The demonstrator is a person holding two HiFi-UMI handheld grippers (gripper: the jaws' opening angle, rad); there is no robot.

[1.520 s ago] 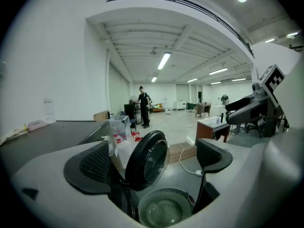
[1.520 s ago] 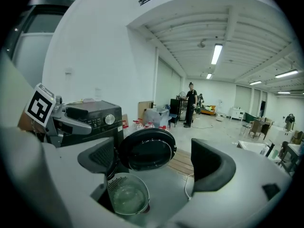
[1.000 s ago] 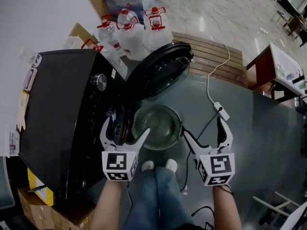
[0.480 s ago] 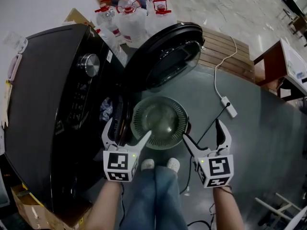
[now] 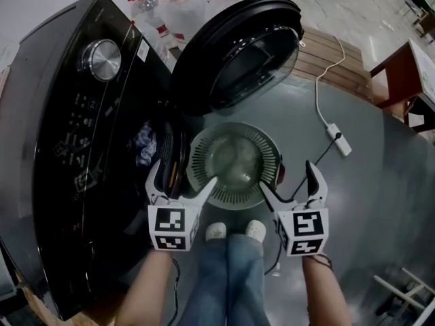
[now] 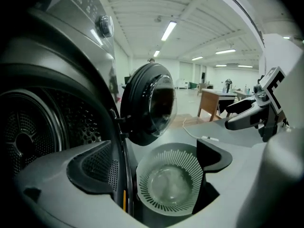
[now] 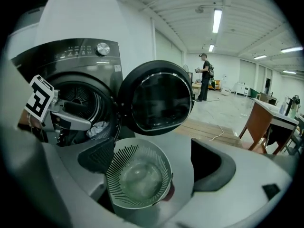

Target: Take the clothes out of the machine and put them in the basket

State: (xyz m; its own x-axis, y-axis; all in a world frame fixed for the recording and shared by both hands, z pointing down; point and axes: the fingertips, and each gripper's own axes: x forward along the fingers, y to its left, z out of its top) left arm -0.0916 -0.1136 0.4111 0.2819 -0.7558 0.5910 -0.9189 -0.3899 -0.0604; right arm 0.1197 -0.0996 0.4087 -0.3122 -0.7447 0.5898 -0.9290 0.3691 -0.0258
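Head view: our left gripper [image 5: 183, 176] and right gripper [image 5: 288, 180] both gape wide, empty, near the round slotted plastic basket [image 5: 201, 160]. Crumpled clothes [image 5: 144, 145] lie in the glossy black machine [image 5: 61, 155], to its left.

Left gripper view: the perforated metal drum [image 6: 73, 115] sits close left; soft cloth could snag there, we judge.

Right gripper view: the domed door [image 7: 159, 99] hangs above the basket, and we might knock it.
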